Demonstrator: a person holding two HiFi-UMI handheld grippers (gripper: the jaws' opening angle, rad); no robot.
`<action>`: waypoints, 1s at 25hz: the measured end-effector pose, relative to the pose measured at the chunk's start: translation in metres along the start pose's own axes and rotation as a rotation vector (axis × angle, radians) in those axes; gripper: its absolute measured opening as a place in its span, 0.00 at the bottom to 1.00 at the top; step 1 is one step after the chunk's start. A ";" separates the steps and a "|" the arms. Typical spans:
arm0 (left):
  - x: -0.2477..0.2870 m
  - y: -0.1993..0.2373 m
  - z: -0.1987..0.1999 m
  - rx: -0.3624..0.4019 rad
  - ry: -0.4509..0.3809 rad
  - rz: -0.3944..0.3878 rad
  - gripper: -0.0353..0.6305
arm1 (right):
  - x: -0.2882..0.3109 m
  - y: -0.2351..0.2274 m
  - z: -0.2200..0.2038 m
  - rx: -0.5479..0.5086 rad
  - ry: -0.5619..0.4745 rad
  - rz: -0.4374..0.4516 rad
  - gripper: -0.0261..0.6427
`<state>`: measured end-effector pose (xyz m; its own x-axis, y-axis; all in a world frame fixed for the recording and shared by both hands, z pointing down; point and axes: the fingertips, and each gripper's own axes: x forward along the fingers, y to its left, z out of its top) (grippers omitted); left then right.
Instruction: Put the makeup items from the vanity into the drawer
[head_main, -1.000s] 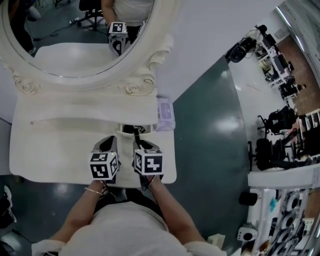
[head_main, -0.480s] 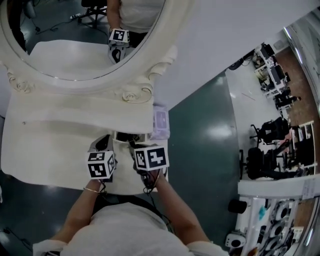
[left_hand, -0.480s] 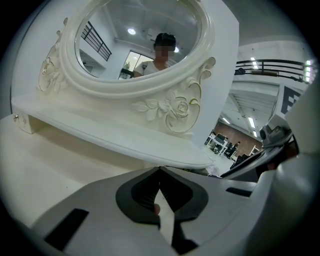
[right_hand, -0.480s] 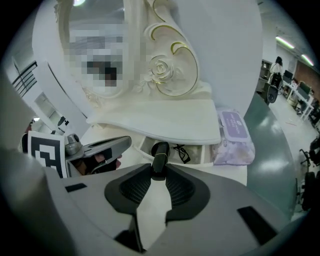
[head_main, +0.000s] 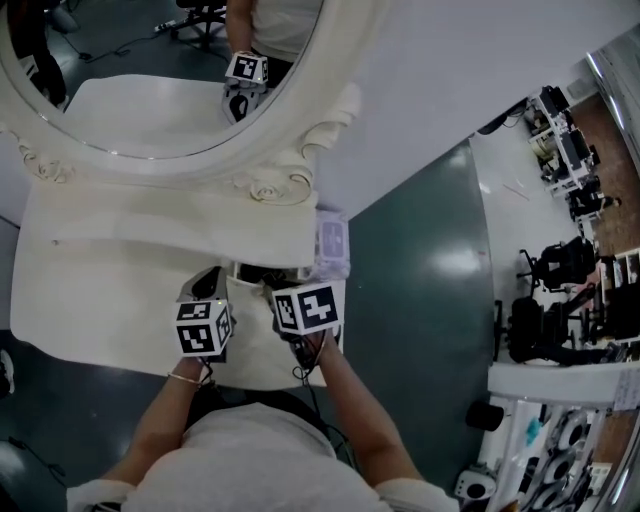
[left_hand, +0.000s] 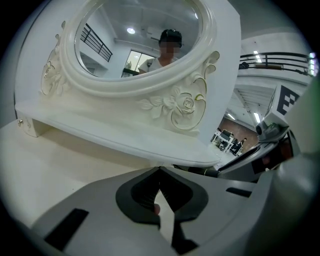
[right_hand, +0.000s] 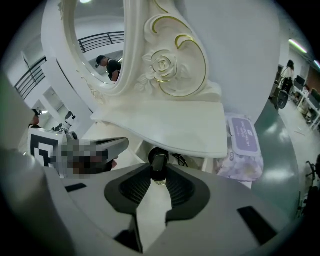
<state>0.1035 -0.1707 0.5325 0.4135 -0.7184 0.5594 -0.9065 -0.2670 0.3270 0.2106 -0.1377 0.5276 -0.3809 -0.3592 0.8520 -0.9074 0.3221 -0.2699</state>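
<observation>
A small black tube (right_hand: 159, 161) stands upright between the pads of my right gripper (right_hand: 159, 172), which is shut on it. In the head view that right gripper (head_main: 280, 292) hangs just in front of the vanity shelf (head_main: 170, 235), over a dark opening (head_main: 262, 272) with dark items under the shelf's right end. My left gripper (head_main: 208, 284) hovers beside it over the white vanity top (head_main: 100, 300). In the left gripper view the left gripper (left_hand: 160, 171) has its tips touching; a small pinkish bit shows low between the jaws, and I cannot tell what it is.
A purple pack of wipes (head_main: 332, 243) lies at the vanity's right edge, also seen as the wipes pack (right_hand: 243, 145). The oval carved mirror (head_main: 150, 80) rises behind the shelf. Dark green floor (head_main: 420, 300) lies to the right; desks and chairs stand far off.
The right gripper has tipped and rolled, its marker cube now slanted, and has edged a little toward the shelf. The left gripper has drifted slightly the same way. The black tube stays gripped.
</observation>
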 end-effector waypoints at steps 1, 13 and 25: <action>-0.001 0.000 0.000 0.006 0.003 0.005 0.06 | 0.001 -0.001 0.001 0.000 -0.012 0.001 0.19; -0.008 0.005 -0.012 0.041 0.036 0.058 0.06 | 0.020 -0.016 0.008 0.052 -0.137 -0.020 0.19; -0.030 0.008 -0.016 0.039 0.020 0.062 0.06 | 0.002 -0.012 0.007 0.083 -0.231 -0.070 0.24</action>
<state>0.0850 -0.1408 0.5301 0.3574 -0.7216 0.5930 -0.9330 -0.2471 0.2616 0.2199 -0.1481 0.5294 -0.3386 -0.5719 0.7472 -0.9408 0.2201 -0.2578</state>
